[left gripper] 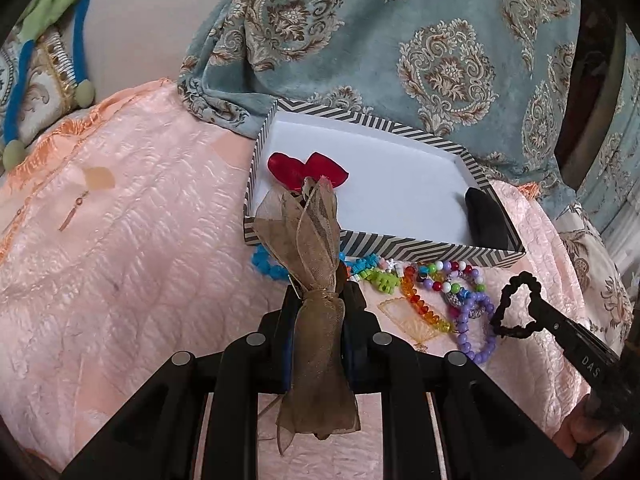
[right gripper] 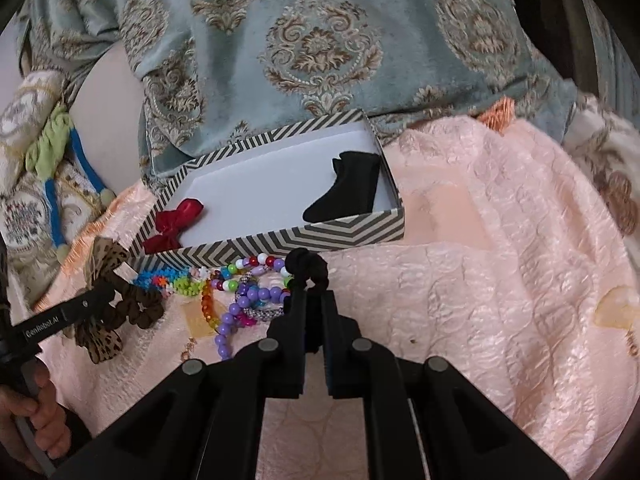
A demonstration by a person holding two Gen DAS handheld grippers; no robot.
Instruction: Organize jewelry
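Note:
A striped box with a white inside stands on the pink bedspread. In it lie a red bow at the left and a black bow at the right. My left gripper is shut on a brown leopard-print bow scrunchie just in front of the box. My right gripper is shut on a black scrunchie. A pile of coloured bead bracelets lies between them.
A blue patterned blanket is bunched up behind the box. A blue and green cord lies at the far left. Thin earrings rest on the bedspread to the left.

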